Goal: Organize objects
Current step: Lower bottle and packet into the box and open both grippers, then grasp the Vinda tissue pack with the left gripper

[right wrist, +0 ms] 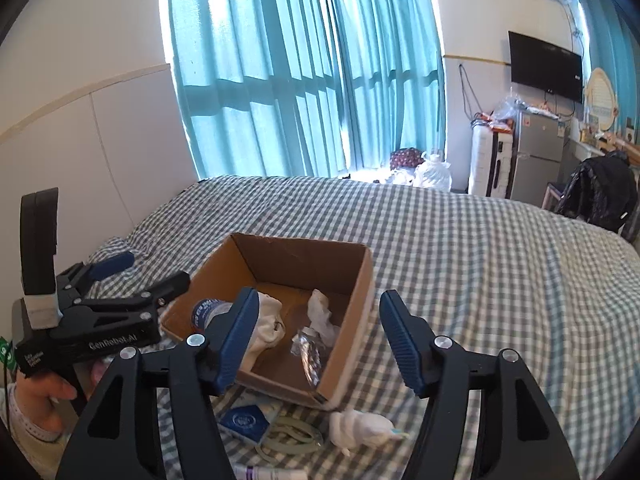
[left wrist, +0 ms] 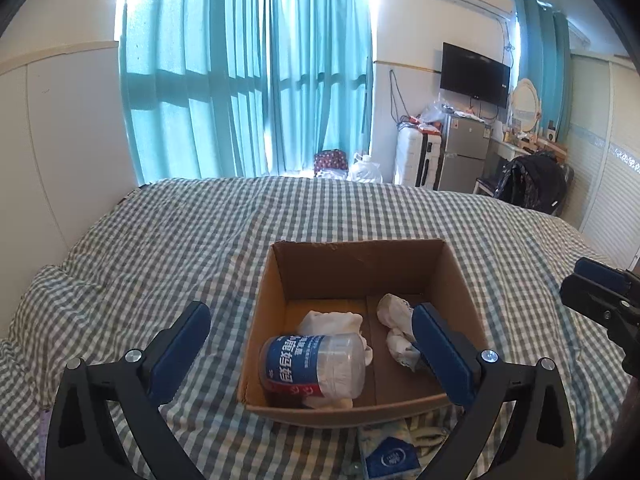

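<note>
An open cardboard box (left wrist: pixel 460 276) (right wrist: pixel 360 292) sits on the checked bed. Inside lie a clear bottle with a blue label (left wrist: pixel 312 364) (right wrist: pixel 206 312), white cloth (left wrist: pixel 332 320) (right wrist: pixel 272 320), crumpled white paper (left wrist: pixel 396 328) (right wrist: pixel 322 312) and clear plastic (right wrist: pixel 308 350). My left gripper (left wrist: pixel 312 344) is open and empty, hovering over the box's near side; it also shows in the right wrist view (right wrist: pixel 148 272). My right gripper (right wrist: pixel 316 340) is open and empty over the box's near right corner. In front of the box lie a blue packet (right wrist: pixel 244 420) (left wrist: pixel 390 460), a grey-green cord (right wrist: pixel 292 436), a white wad (right wrist: pixel 360 428) and a tube (right wrist: pixel 272 473).
The checked bedspread (left wrist: pixel 160 240) (right wrist: pixel 500 260) spreads all around the box. A white wall stands at the left. Teal curtains, a fridge, a TV and a chair with dark clothes stand beyond the bed.
</note>
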{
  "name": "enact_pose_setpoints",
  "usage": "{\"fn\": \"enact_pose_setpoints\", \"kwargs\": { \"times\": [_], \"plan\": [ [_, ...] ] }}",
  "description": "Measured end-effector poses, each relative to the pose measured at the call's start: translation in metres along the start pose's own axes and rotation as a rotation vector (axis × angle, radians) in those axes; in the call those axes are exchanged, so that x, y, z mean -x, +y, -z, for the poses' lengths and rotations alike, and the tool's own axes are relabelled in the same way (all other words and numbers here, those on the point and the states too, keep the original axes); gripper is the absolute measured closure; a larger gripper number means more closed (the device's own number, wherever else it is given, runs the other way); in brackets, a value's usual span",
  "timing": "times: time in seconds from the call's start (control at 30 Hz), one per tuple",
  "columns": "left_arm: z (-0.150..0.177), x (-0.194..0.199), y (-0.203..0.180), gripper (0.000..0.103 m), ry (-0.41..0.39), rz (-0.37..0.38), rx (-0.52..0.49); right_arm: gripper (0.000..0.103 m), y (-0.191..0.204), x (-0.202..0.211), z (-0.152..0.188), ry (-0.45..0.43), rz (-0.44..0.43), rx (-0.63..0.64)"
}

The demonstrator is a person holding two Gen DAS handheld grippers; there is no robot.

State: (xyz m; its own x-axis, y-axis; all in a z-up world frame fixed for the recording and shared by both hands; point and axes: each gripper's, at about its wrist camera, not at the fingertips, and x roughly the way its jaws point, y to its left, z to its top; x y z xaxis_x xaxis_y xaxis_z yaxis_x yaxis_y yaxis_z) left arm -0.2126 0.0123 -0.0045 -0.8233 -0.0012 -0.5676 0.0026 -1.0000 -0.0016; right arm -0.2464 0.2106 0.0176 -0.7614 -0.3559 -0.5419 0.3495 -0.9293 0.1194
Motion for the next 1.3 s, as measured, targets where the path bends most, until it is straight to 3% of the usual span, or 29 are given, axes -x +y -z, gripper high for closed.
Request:
{"fn": "enact_pose_setpoints", "kwargs": {
  "times": [0.3,0.53,0.67,0.97,1.3],
  "plan": [
    [0.014,0.04,-0.026,0.0,-0.022,-0.052,-0.05,0.03,-0.01,0.053,0.014,0.005,0.075,0.057],
    [0.039,0.043,-0.038,0.0,0.01,-0.043,-0.061,0.021,-0.009,0.061,0.033,0.024,0.09,0.076],
    [0.051,0.03,-0.04,0.0,0.051,-0.04,-0.06,0.017,-0.012,0.048,0.041,0.034,0.138,0.055],
    [0.089,-0.02,-0.044,0.0,0.157,-0.032,-0.053,0.017,-0.021,-0.003,0.061,0.104,0.132,0.045],
    [0.136,-0.067,-0.057,0.0,0.3,0.053,-0.054,0.017,-0.037,-0.054,0.102,0.267,0.097,-0.028]
  ]
}}
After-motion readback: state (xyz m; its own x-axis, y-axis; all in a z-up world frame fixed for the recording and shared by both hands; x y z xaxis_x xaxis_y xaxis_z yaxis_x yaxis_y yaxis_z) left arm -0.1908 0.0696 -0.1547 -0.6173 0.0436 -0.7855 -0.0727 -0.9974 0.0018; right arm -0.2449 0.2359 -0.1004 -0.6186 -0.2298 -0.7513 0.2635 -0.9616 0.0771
